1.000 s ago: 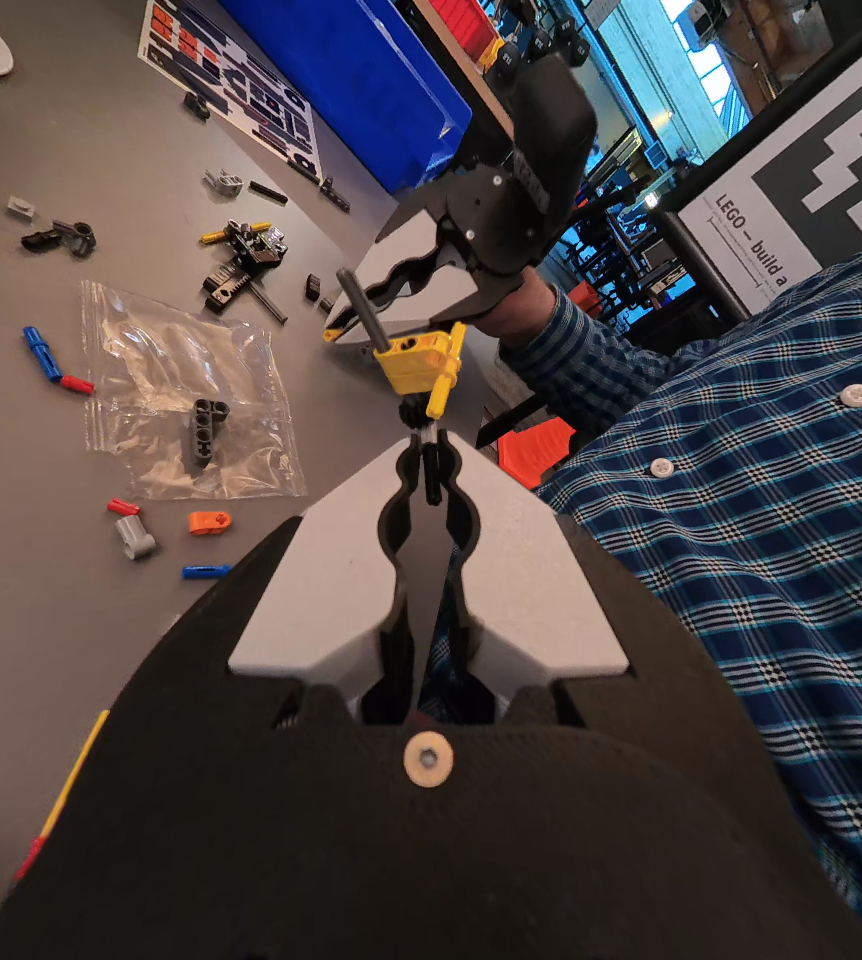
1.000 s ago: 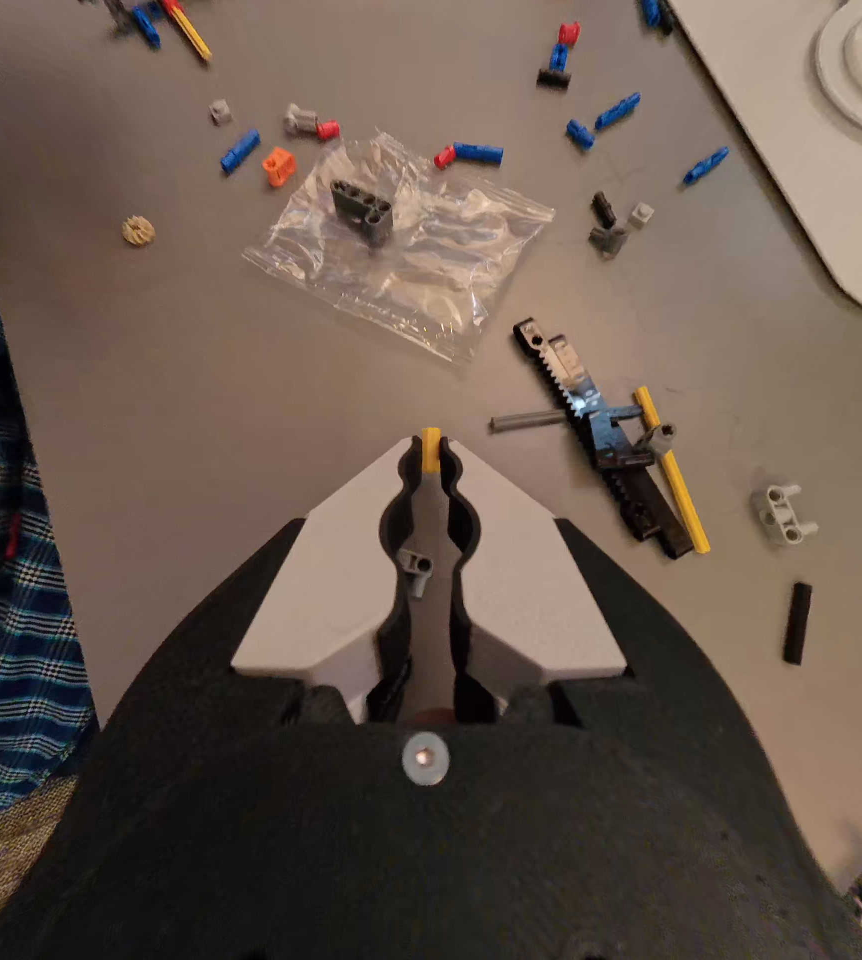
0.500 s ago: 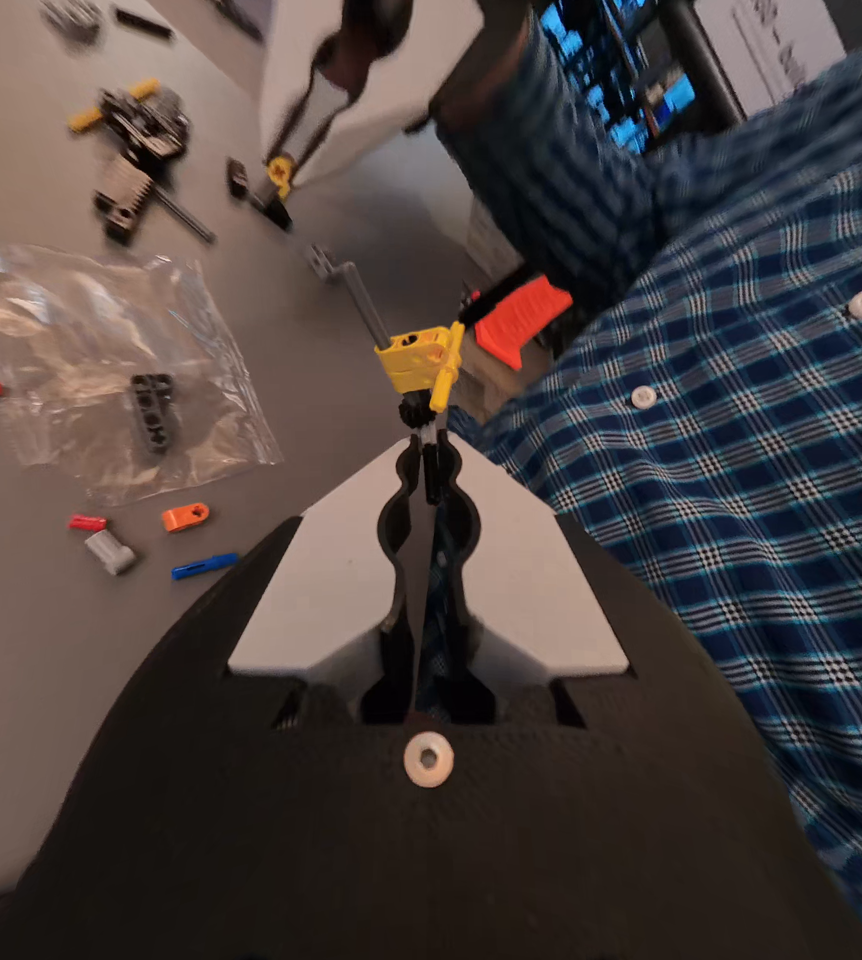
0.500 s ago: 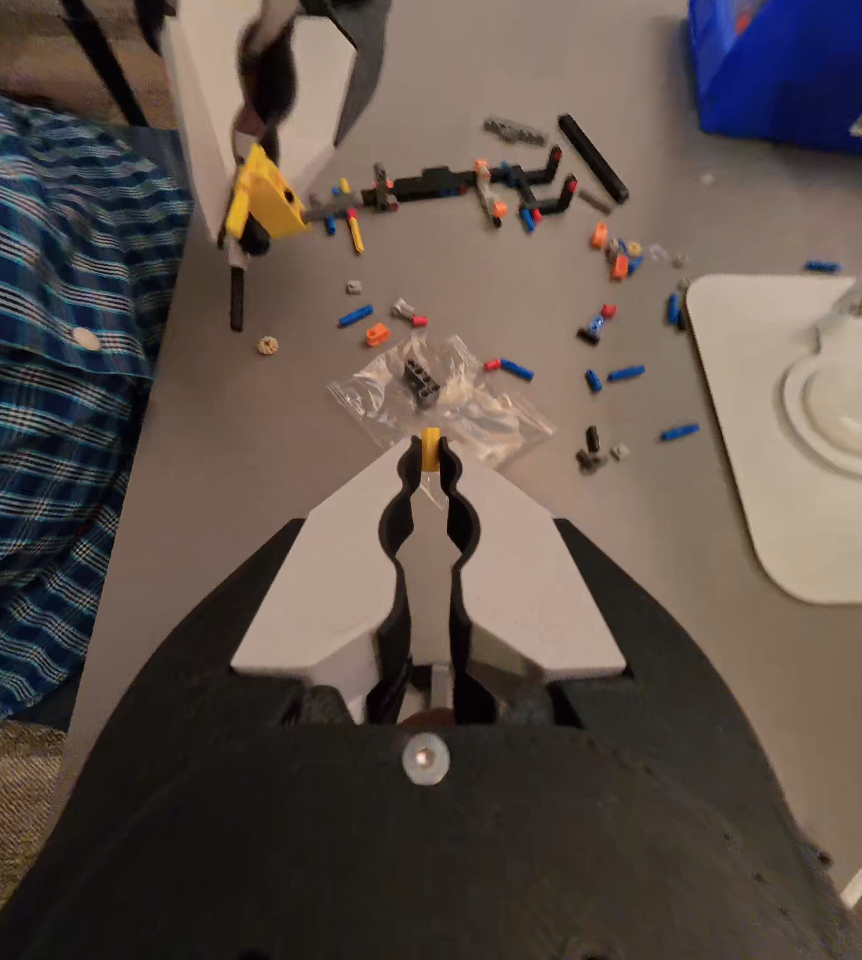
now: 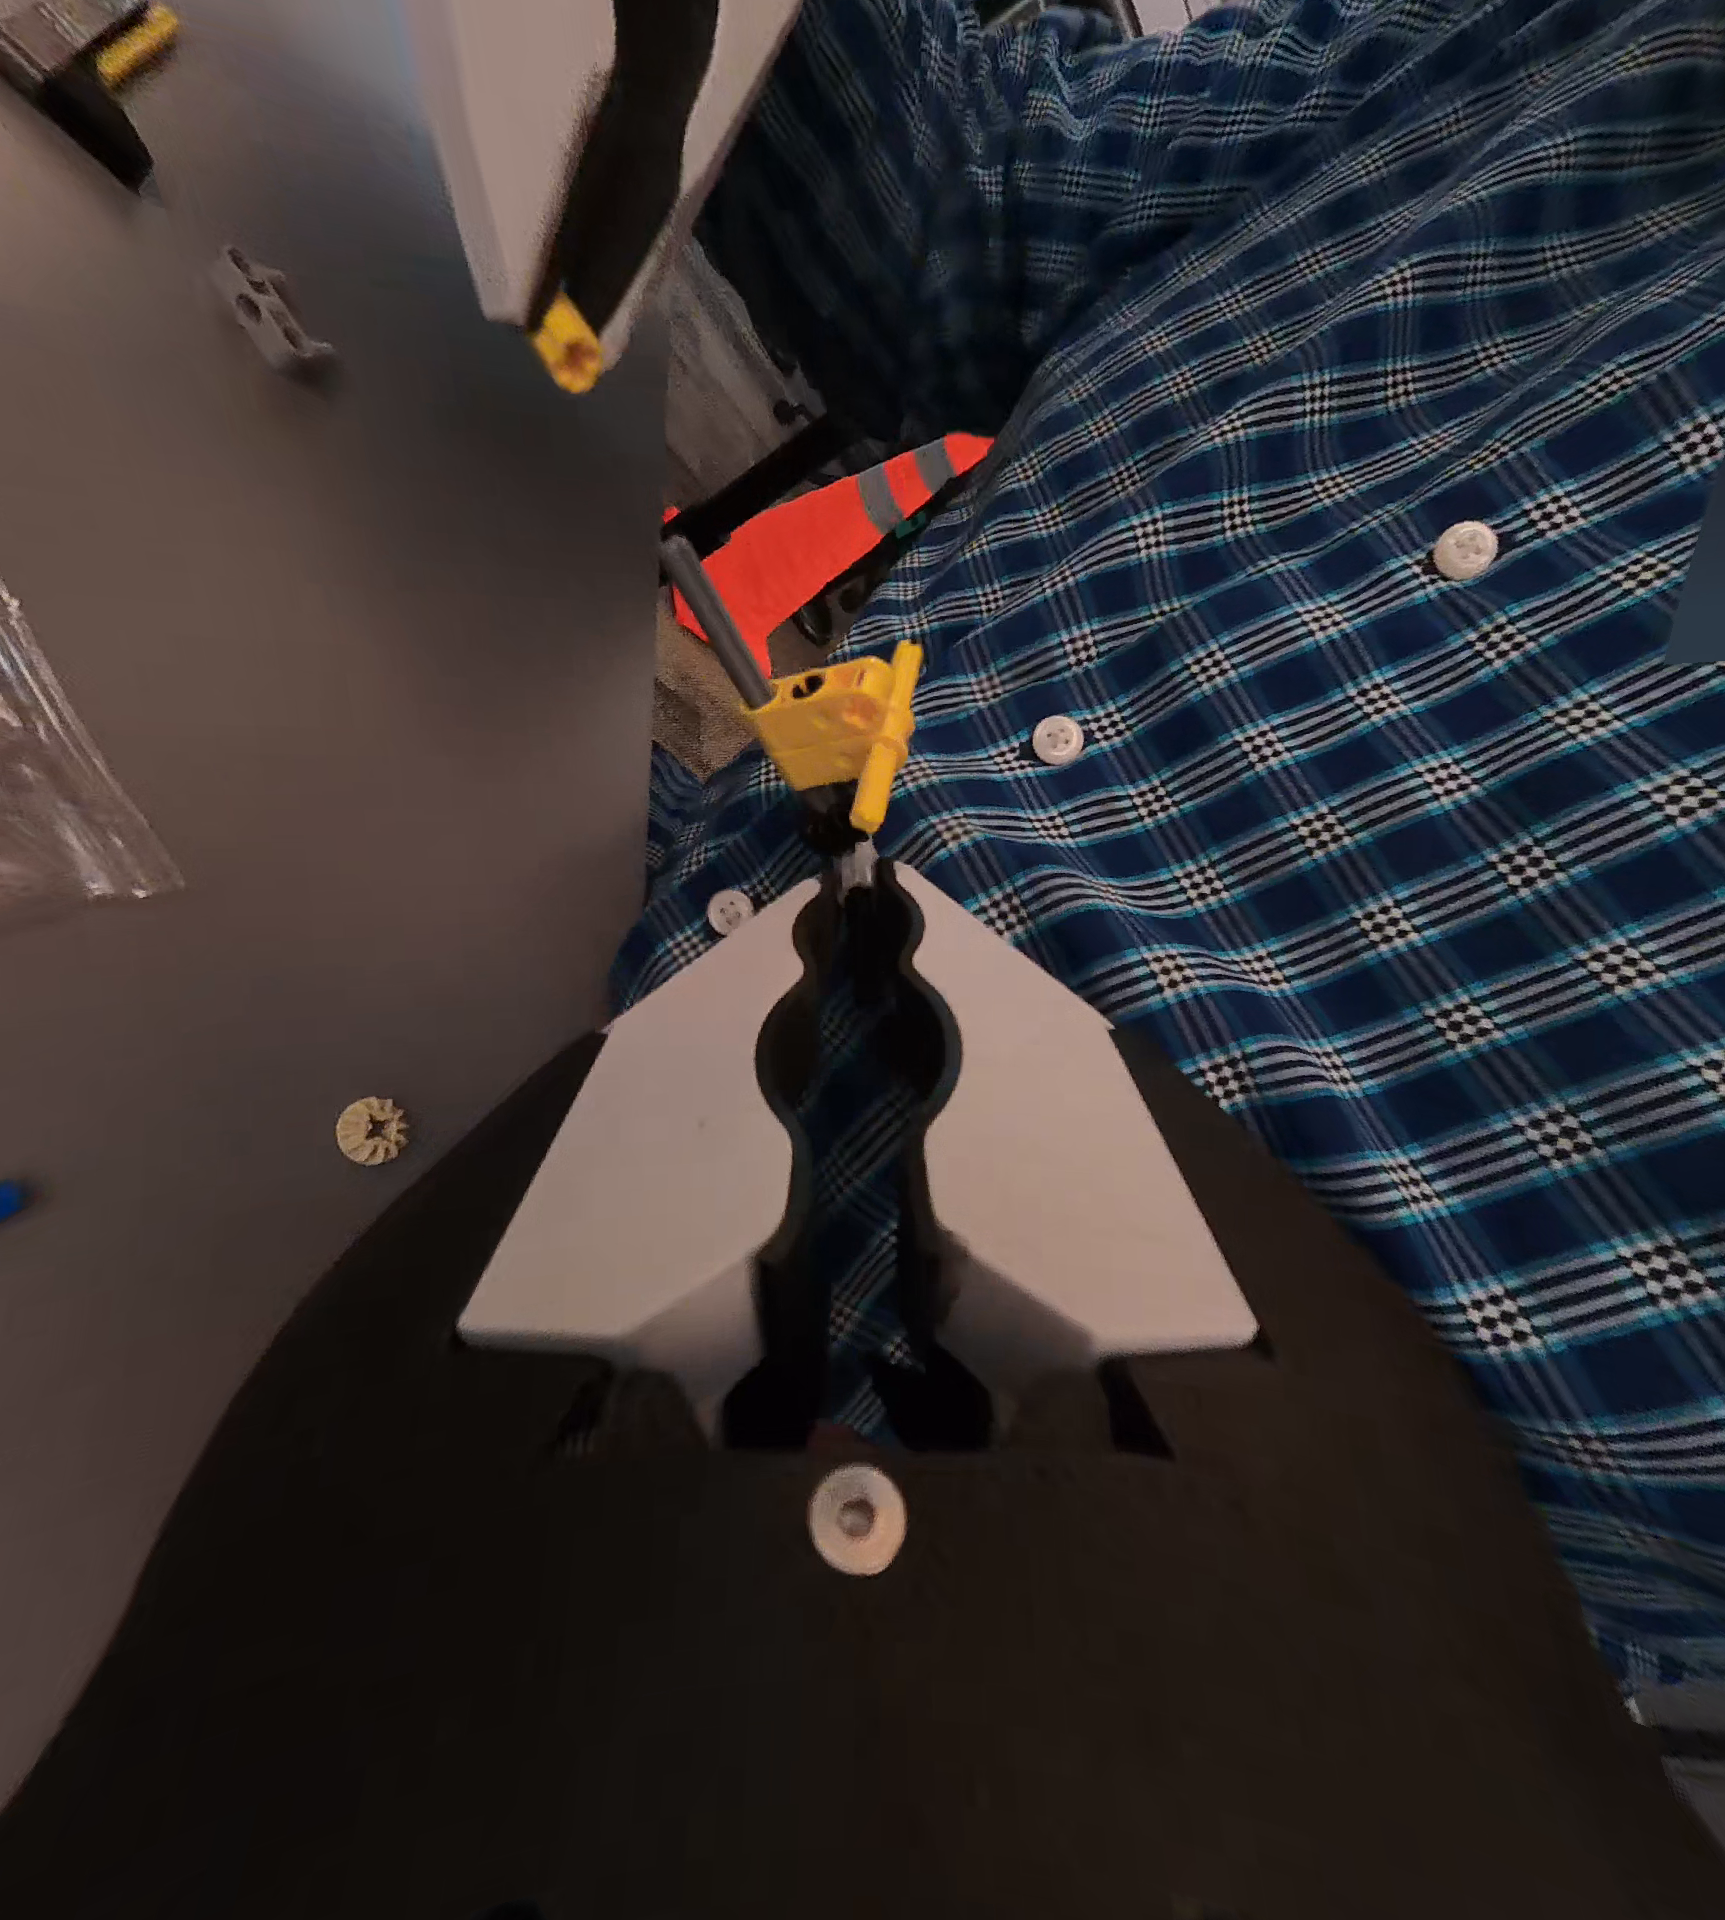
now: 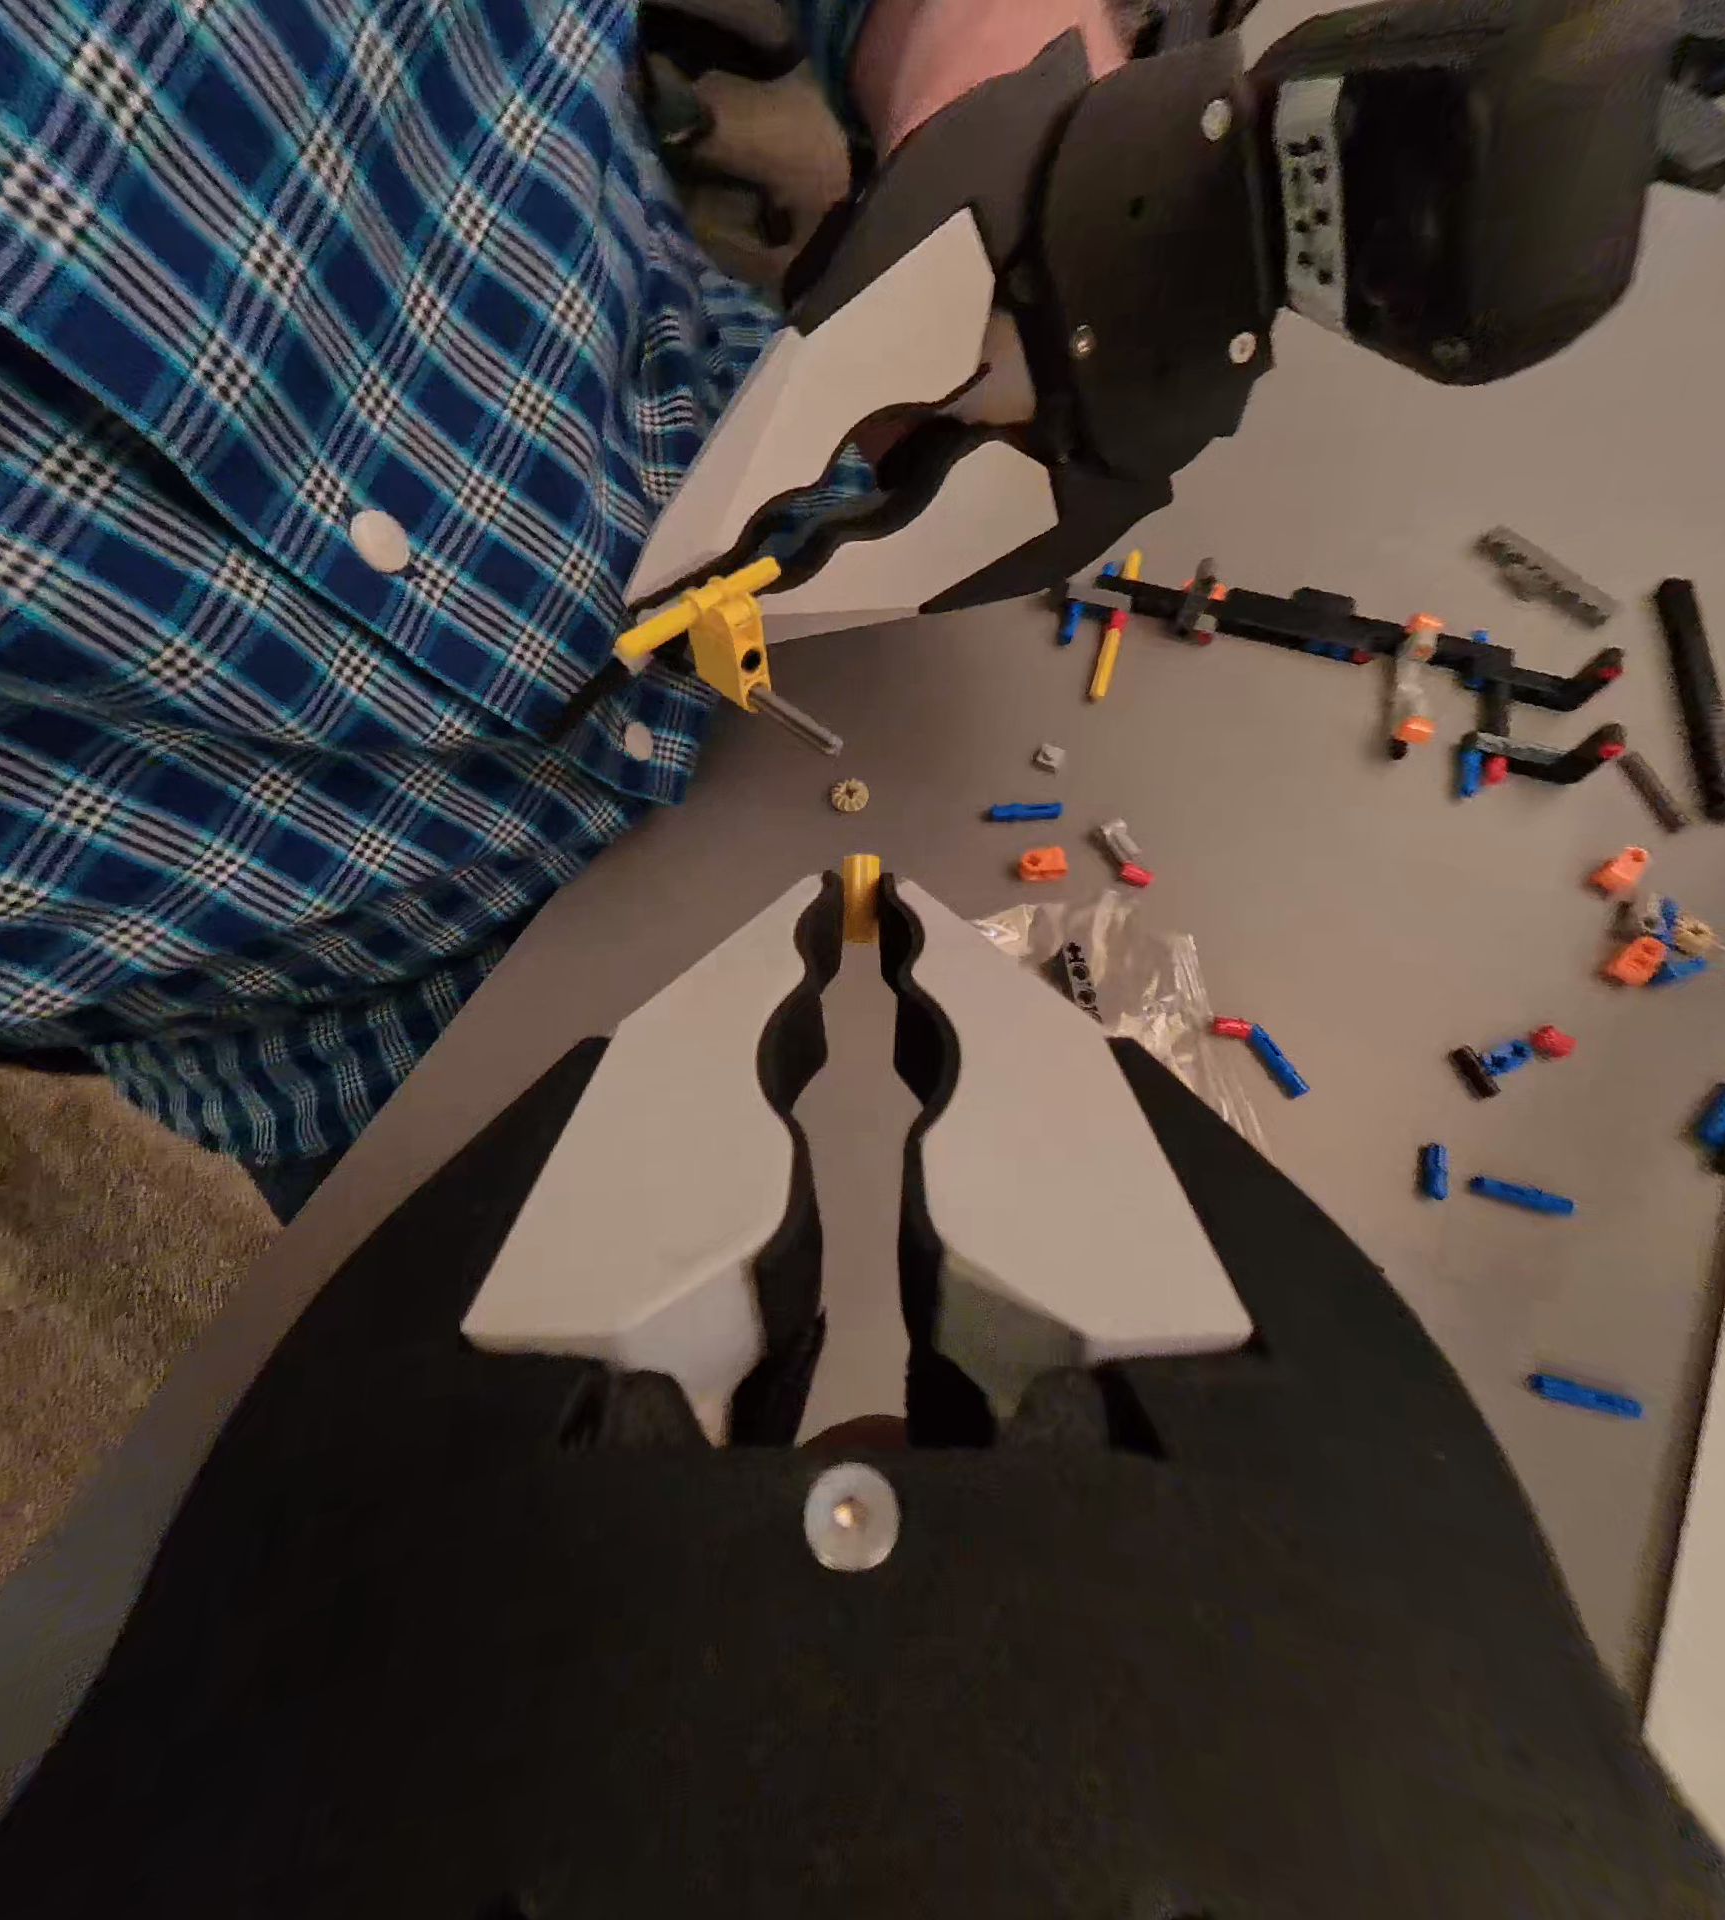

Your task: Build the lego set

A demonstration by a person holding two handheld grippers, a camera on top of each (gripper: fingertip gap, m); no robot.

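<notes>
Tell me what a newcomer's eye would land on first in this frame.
The yellow sub-assembly with its grey axle, pinched at the left gripper tip in front of a blue plaid shirt. Next, the small yellow piece in the right gripper, above loose parts scattered on the grey table.

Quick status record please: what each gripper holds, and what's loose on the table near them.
left gripper: shut on yellow sub-assembly with grey axle, held in the air
right gripper: shut on small yellow piece
gap between held parts: apart, not joined
nearest loose part: tan gear on grey table
other: plastic bag, black frame build
</notes>
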